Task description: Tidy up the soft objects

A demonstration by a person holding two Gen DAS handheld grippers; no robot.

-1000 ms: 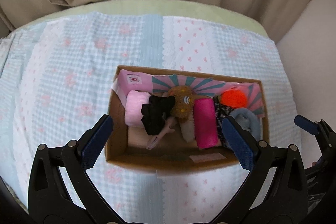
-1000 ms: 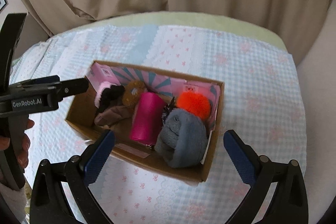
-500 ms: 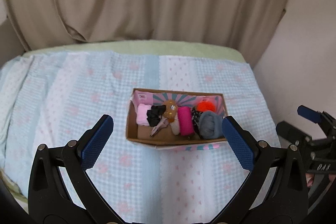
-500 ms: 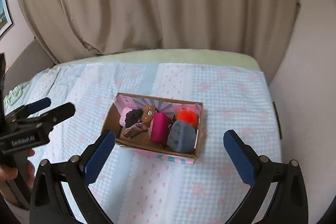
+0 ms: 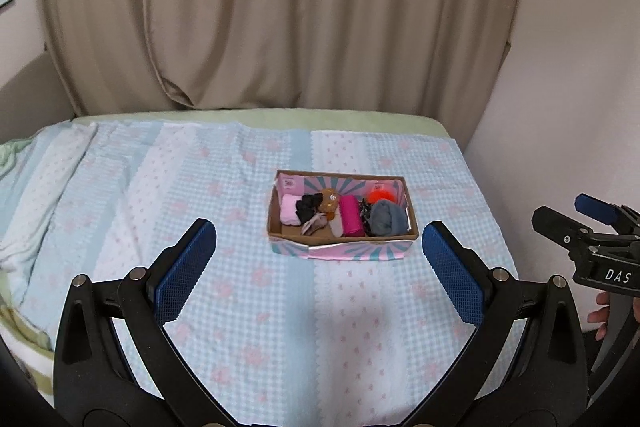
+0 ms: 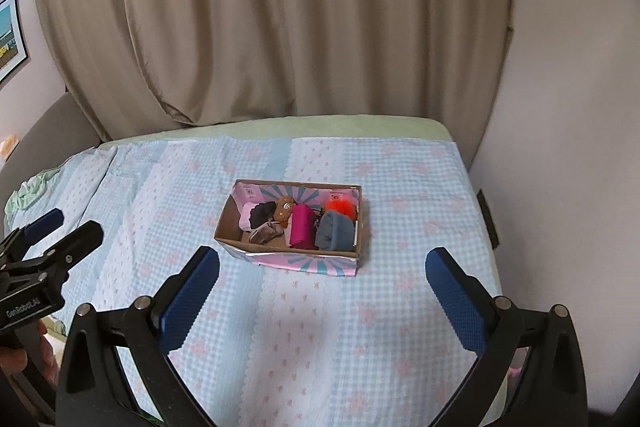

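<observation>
Sitting well beyond left gripper (image 5: 320, 267), filled box (image 5: 344, 251)

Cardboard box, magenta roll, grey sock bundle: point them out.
cardboard box (image 5: 344, 250): left wrist view, front outer wall.
magenta roll (image 5: 349, 215): left wrist view, middle of roll.
grey sock bundle (image 6: 334, 230): right wrist view, top.

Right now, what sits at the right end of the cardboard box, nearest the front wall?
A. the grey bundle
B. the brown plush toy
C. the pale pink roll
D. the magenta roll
A: the grey bundle fills the front right corner of the cardboard box, with the magenta roll just left of it.
</observation>
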